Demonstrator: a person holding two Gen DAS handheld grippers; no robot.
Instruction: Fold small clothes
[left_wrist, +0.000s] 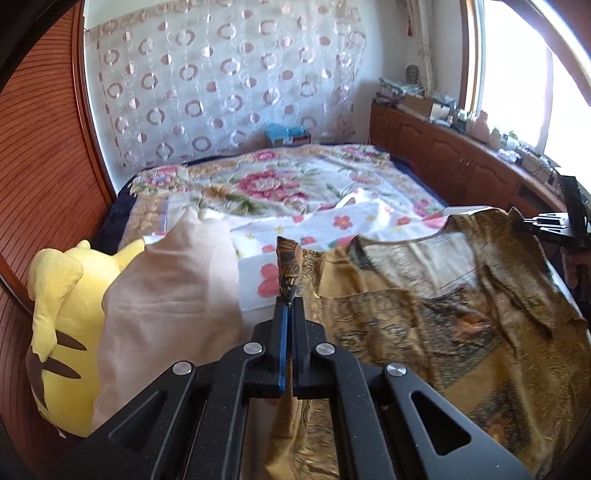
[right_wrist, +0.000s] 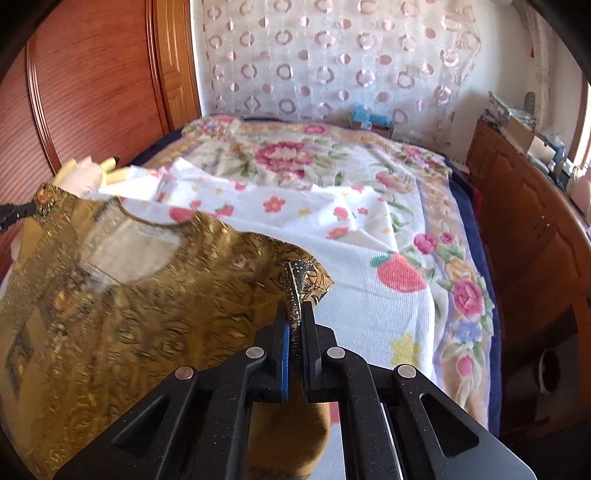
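The left gripper (left_wrist: 289, 302) is pinching one shoulder corner of a small golden-brown patterned blouse (left_wrist: 424, 306), its two black fingers pressed together on a narrow fold of the fabric. The right gripper (right_wrist: 297, 314) is doing the same at the other shoulder, fingers clamped on a dark beaded edge of the garment (right_wrist: 122, 295). Between the two grips the blouse is hanging spread out, its pale inner neckline panel showing near the top, its lower part draping toward the near edge of the bed.

In the left wrist view the right gripper (left_wrist: 532, 222) is showing at the far right, holding the opposite corner. Beneath the blouse a white towel with pink flowers (right_wrist: 332, 229) is lying rumpled over a floral blanket with large pink roses (left_wrist: 266, 181). To the left, a beige cushion (left_wrist: 177, 295) is leaning against a yellow plush toy with brown stripes (left_wrist: 62, 325). A sheer curtain with circle motifs (left_wrist: 221, 74) is hanging at the far wall, and a wooden cabinet (left_wrist: 461, 158) is running along the right side
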